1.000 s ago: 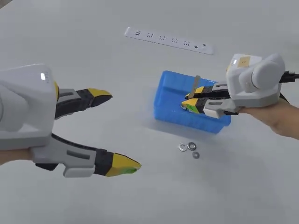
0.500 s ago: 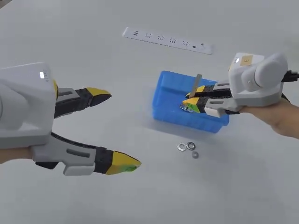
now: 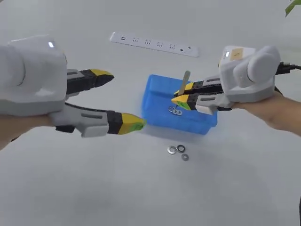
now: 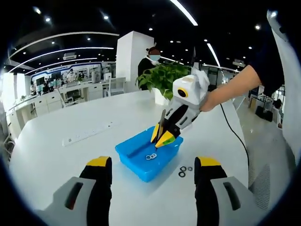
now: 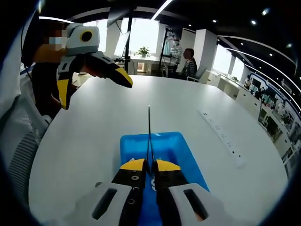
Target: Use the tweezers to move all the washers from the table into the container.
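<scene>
Clamping the right gripper tight on the tweezers, jaws pressed together, hovering over the blue container at the centre of the head view. Seeing a few washers lying inside the container, and three loose washers sitting on the table just below its near wall. Holding the left gripper at frame left, jaws spread wide, gripping nothing. Spotting a power strip near the top edge.

White power strip lying flat, leafy potted plant beyond
</scene>
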Demonstrator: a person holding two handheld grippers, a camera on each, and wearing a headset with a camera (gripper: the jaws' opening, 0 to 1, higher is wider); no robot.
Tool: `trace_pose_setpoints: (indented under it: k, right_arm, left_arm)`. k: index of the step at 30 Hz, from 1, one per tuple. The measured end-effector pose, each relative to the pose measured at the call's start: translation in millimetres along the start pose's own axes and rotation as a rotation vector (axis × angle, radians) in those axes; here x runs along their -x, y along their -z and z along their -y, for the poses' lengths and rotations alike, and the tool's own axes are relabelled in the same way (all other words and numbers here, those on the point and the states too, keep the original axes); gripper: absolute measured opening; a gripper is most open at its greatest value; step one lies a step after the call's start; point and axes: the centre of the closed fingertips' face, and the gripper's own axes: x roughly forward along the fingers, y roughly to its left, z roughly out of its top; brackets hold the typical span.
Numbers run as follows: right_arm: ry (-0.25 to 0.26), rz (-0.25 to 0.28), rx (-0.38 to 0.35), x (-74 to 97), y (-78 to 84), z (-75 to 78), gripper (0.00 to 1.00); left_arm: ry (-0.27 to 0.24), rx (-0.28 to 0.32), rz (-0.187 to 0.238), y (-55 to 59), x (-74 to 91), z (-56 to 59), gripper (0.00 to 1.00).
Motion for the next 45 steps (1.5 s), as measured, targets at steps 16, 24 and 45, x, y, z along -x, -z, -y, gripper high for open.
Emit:
trace_pose_setpoints:
  k: [16, 24, 45]
  right_arm:
    - [-0.01, -0.003, 0.028, 4.0, -5.9, -3.3, 0.08]
    - [-0.025, 0.005, 0.03, 3.0, -10.2, -8.4, 0.08]
    - [-0.051, -0.01, 0.042, 1.9, -5.2, -15.4, 0.08]
  left_arm:
    - [0.213, -0.204, -0.081, -20.8, -71.4, 19.5, 0.41]
    - [0.275, -0.234, -0.073, -31.8, -83.8, 28.5, 0.26]
    - [0.346, -0.293, -0.089, -39.0, -81.7, 41.8, 0.06]
